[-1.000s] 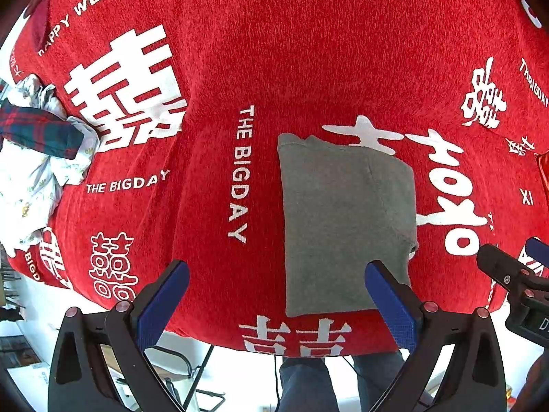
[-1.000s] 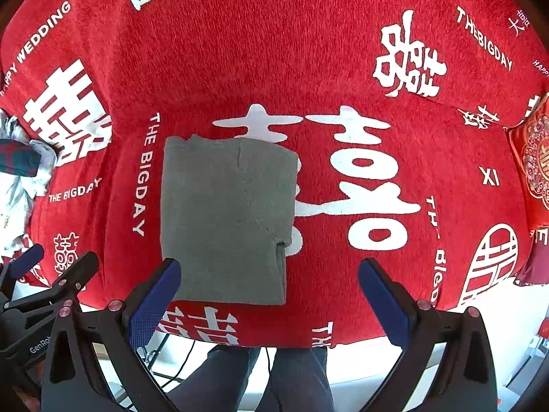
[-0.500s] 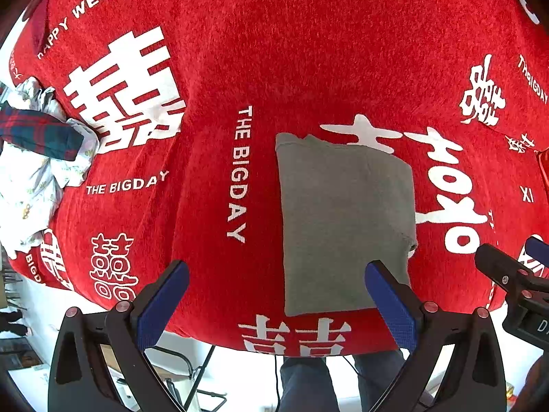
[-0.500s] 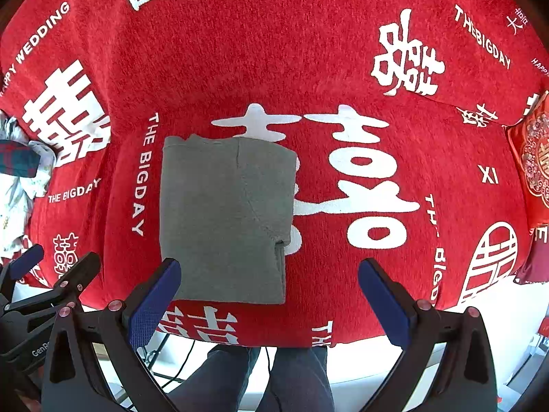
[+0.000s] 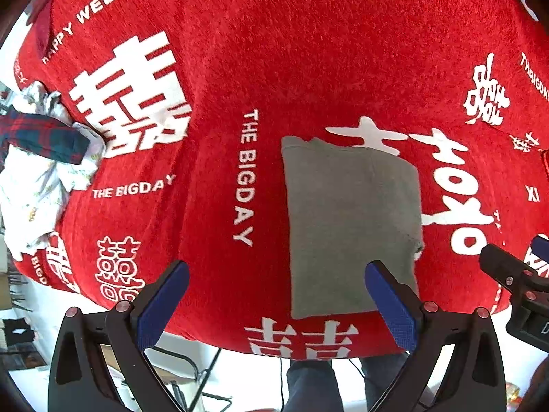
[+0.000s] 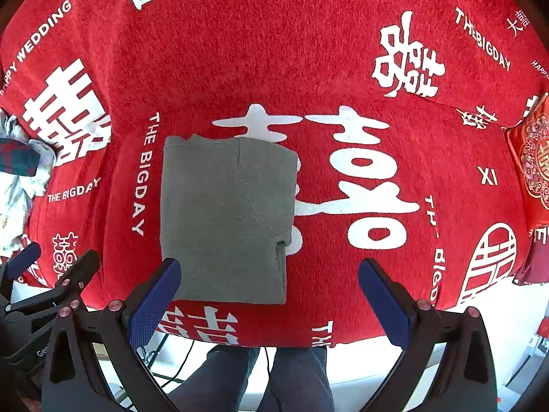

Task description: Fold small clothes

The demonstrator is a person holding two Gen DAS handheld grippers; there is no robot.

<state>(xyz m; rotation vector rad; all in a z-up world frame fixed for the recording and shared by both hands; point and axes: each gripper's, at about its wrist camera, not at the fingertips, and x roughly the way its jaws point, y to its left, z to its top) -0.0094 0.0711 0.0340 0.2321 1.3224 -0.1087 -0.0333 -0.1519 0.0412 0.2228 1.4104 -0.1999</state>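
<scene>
A grey knit garment lies folded into a flat, soft rectangle on the bench's fuzzy red cloth printed with white characters, near the front edge. Both the left claw and the right claw hover above it, blue-padded fingers spread wide, holding nothing. Crumpled clothes sit far left.

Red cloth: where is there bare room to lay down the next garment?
Bare stretches of the red cloth lie beyond and right of the folded grey garment. The left edge is crowded by a heap of clothes.
</scene>
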